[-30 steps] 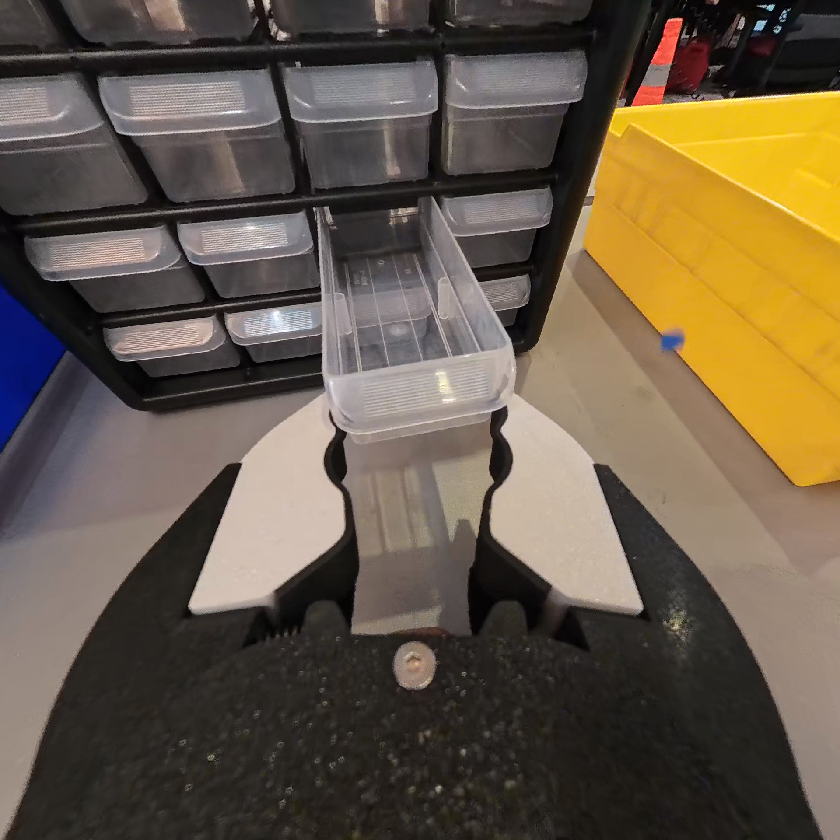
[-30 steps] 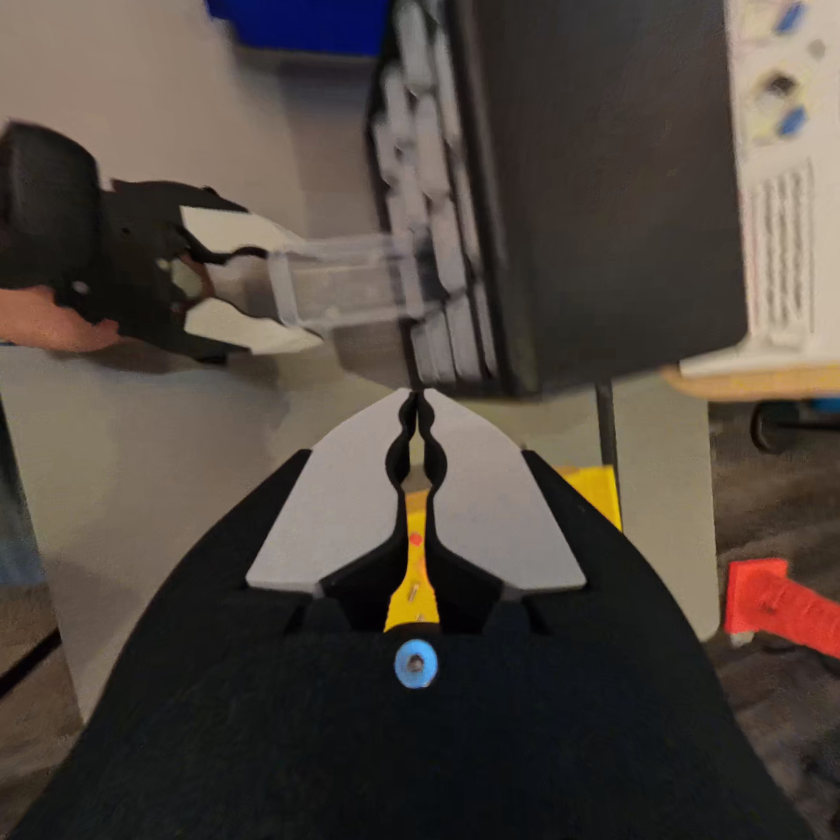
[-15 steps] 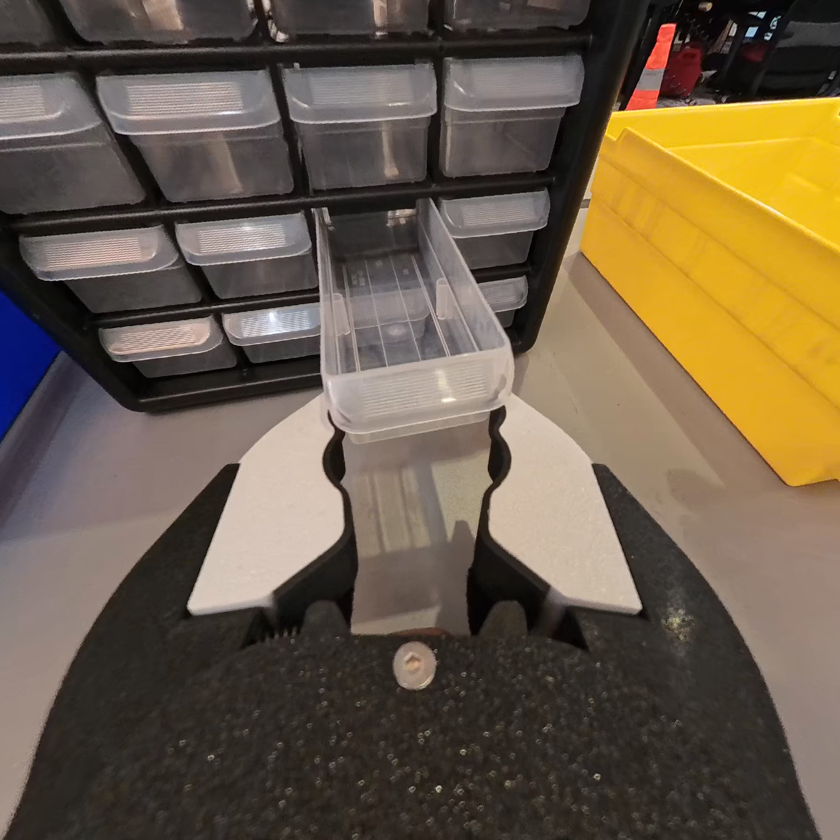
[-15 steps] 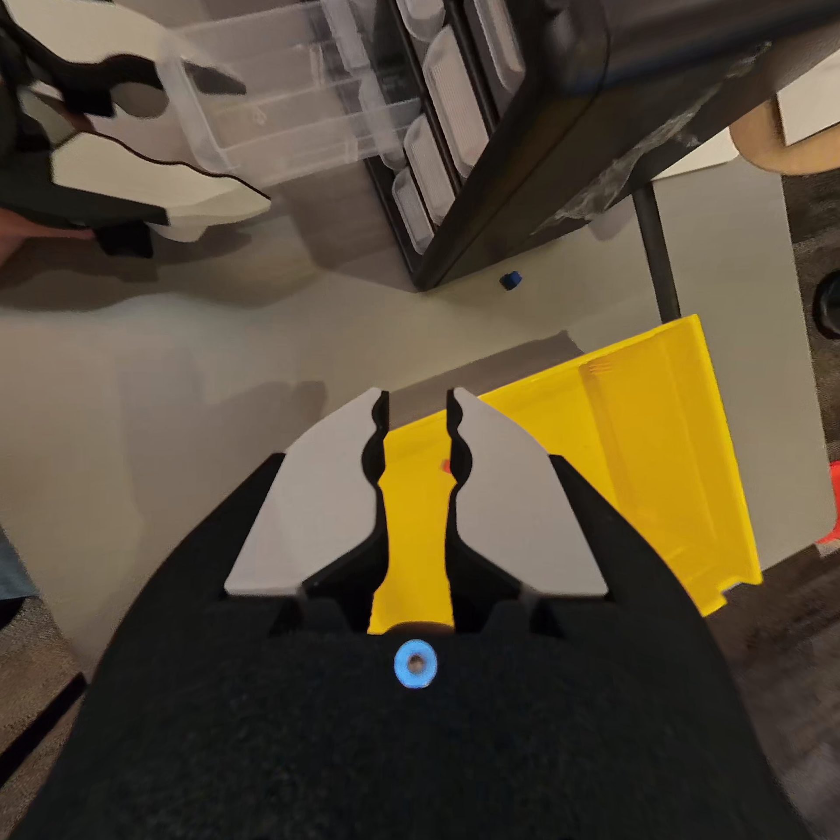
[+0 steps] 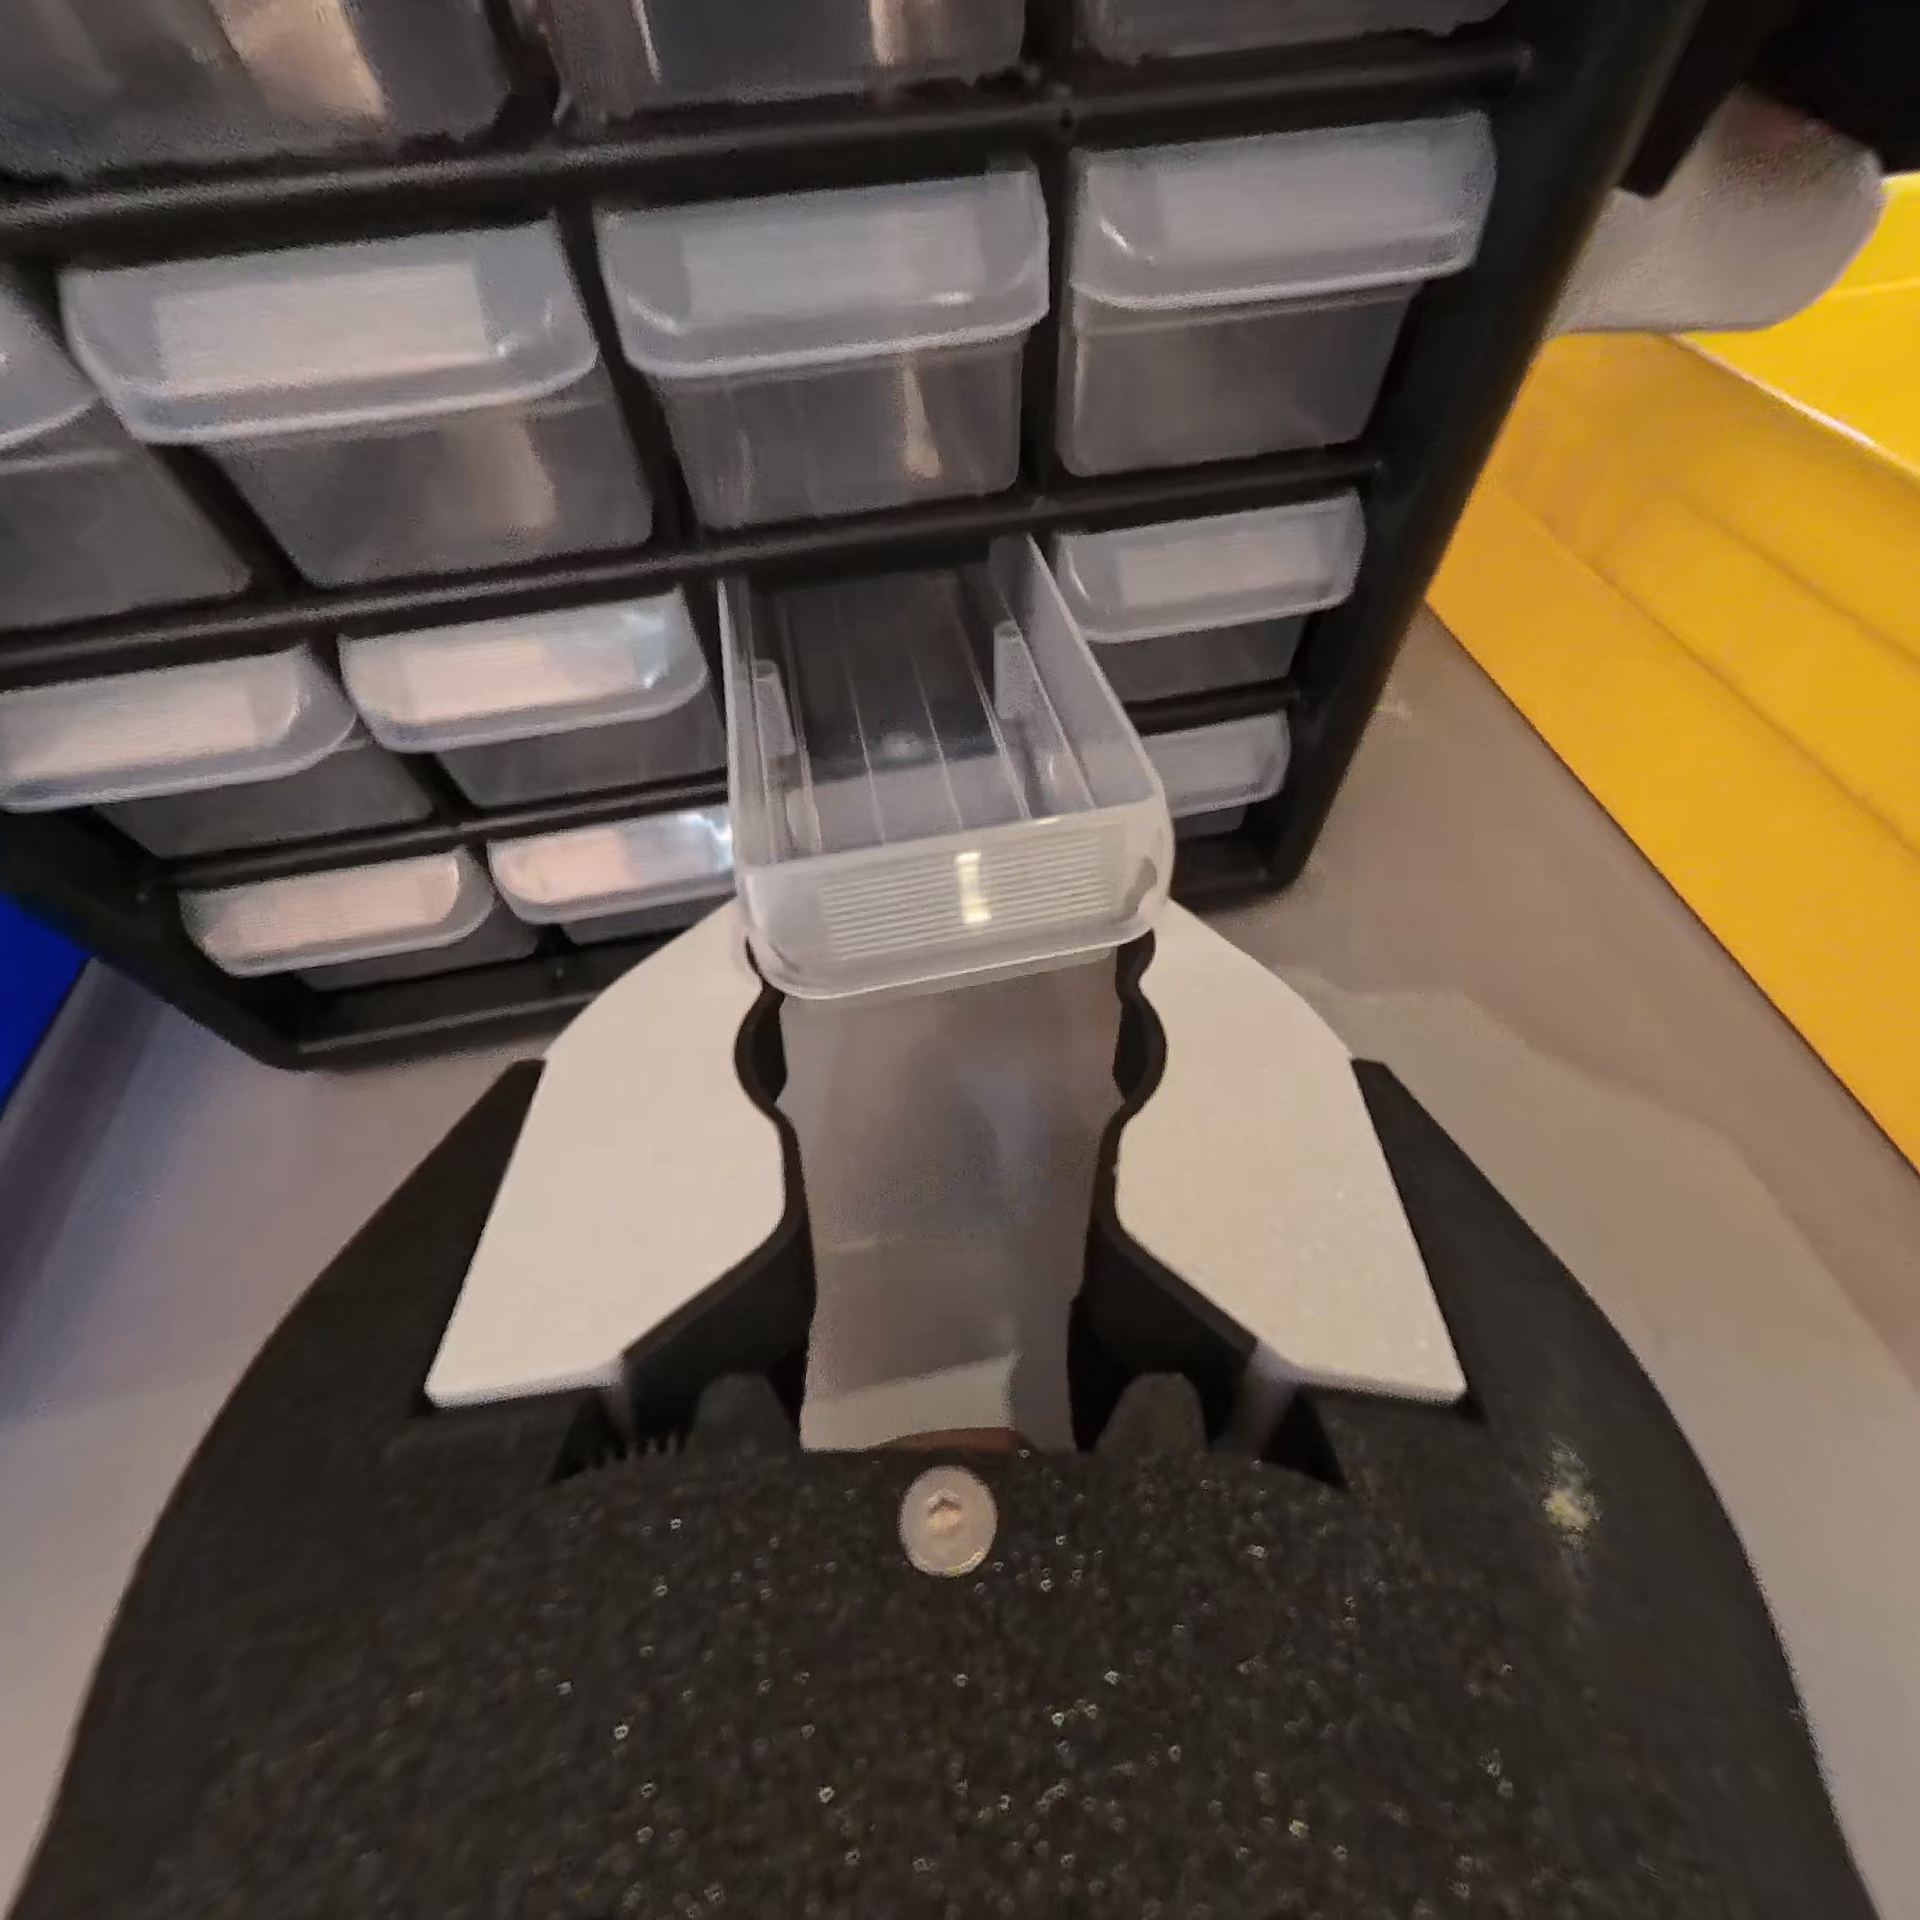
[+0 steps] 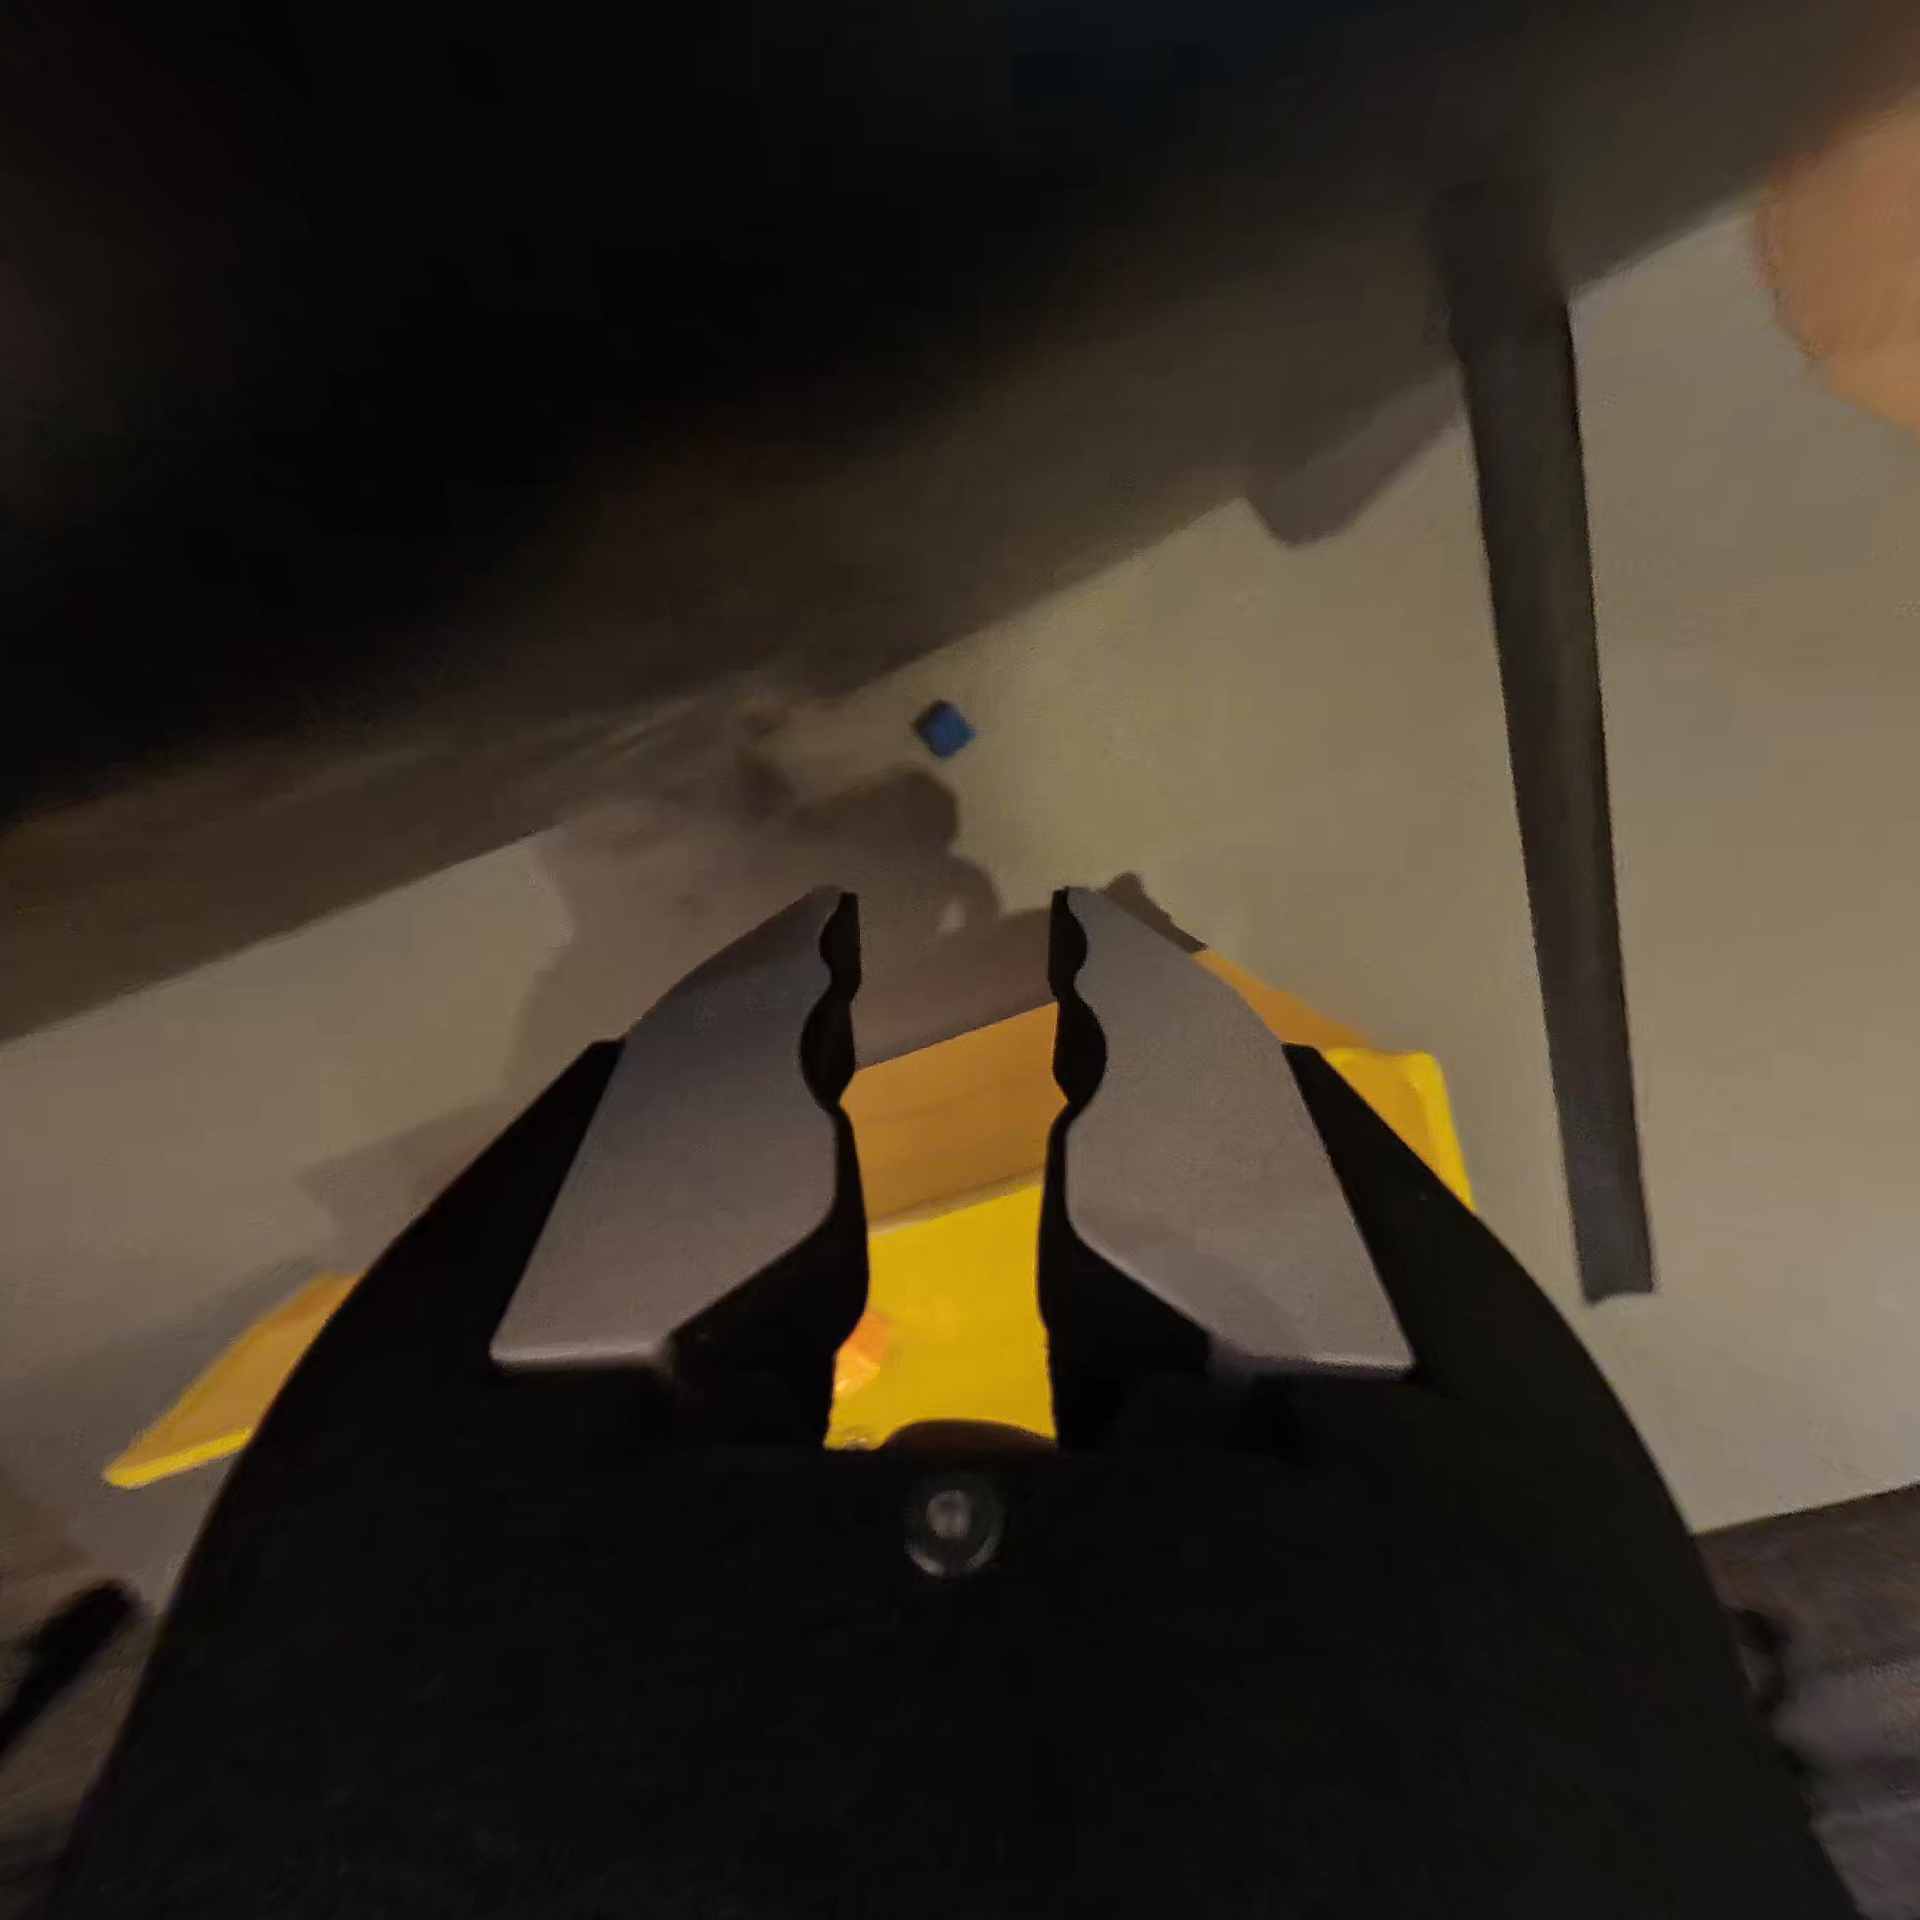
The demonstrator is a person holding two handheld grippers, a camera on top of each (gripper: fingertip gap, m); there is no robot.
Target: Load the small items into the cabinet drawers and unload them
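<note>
Clear plastic drawer [image 5: 940,790], centre frame, part-drawn from black cabinet [image 5: 1455,582], clamped by left gripper [image 5: 943,961]; right gripper [image 6: 954,914] parted, empty; next: collect small blue item [image 6: 943,727].

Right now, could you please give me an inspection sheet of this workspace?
Surface: grey tabletop, mostly bare.
Job's things: black drawer cabinet; one clear drawer partly pulled out, looks empty; small blue item on the table near the cabinet.
Clutter: yellow bin at the right.
Grippers: left gripper grips the open drawer's front; right gripper open, empty, over the bin.
Cables: nothing seen.
Surroundings: blue object at the left edge; dark post behind the table.
</note>
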